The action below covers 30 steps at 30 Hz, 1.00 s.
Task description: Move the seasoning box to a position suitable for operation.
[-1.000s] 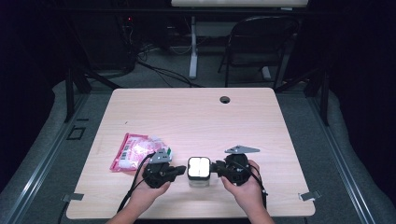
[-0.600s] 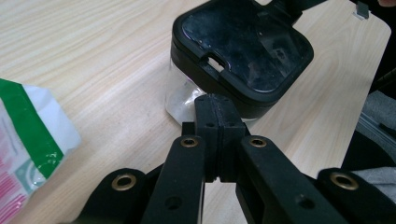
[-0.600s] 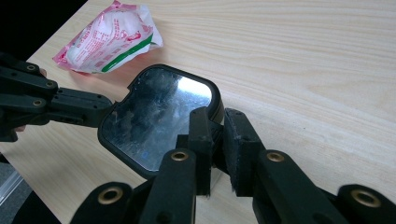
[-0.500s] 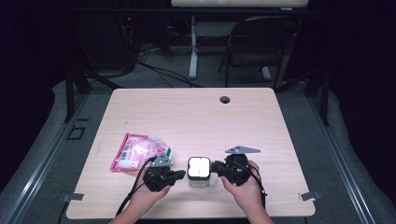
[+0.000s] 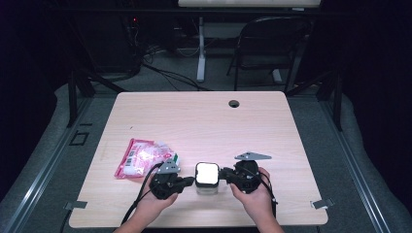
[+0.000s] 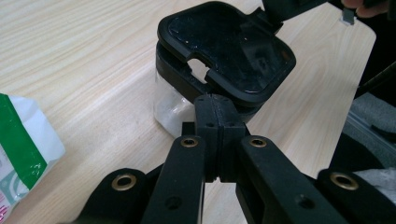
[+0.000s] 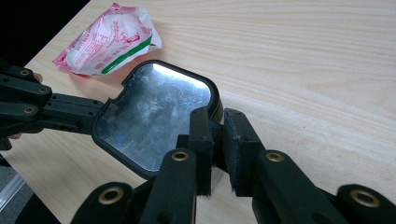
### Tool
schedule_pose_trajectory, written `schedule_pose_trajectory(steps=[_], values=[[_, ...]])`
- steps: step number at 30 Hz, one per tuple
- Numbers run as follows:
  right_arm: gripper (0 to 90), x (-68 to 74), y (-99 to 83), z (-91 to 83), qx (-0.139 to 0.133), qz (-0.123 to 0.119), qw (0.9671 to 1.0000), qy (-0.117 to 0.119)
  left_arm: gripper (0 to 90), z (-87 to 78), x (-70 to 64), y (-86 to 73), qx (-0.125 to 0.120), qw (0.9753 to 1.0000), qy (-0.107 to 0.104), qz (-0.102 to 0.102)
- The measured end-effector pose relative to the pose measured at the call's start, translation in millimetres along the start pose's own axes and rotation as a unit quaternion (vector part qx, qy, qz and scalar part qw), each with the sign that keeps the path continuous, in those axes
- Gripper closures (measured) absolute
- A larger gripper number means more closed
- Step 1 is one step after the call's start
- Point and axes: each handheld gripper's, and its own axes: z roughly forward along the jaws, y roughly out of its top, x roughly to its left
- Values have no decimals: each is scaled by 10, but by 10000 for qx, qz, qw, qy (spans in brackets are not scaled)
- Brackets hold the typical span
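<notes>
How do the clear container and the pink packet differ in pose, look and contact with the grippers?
1. The clear container stands upright; the pink packet lies flat.
2. The container is rigid, with a black-rimmed lid; the packet is soft, pink and white with a green stripe.
3. The left gripper and right gripper meet the container from either side; the packet lies untouched.
Both rest on the table.
</notes>
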Motion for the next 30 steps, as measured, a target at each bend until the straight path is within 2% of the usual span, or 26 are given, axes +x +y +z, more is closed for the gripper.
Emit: schedule_pose_trajectory(steps=[1,2,7,11,13,14,15,16,17,18,22,30], values=[[819,4,-3,1,-18,33,10000,-6,900,-2,-9,7,-37,10000,68,0],[820,3,-4,-1,-19,43,10000,-5,900,-6,-7,16,-41,10000,-9,3],[818,-13,-1,-4,1,58,10000,22,900,-4,-39,69,-50,9999,-55,78],[760,-5,8,-27,20,61,9999,80,900,-12,-46,105,-85,9999,-41,87],[734,13,16,-59,-10,-19,10000,87,900,-18,-45,128,-78,9999,-49,94],[718,21,22,-77,-6,-60,9999,115,900,-16,-57,137,-101,9999,11,75],[699,34,26,-95,7,-76,9999,126,900,-22,-54,150,-79,9999,-60,101],[678,46,26,-108,-8,-108,9998,165,900,-17,-71,158,-114,9999,9,91],[651,64,22,-123,22,-125,9997,200,900,-18,-68,168,-98,9999,-69,123],[623,79,15,-132,49,-178,9996,226,900,-11,-84,172,-124,9999,14,110],[559,130,-37,-146,46,-334,9991,266,900,-3,-88,191,-72,9999,-68,128],[491,215,-93,-159,98,-537,9980,317,899,6,-124,275,-76,9998,-48,197]])
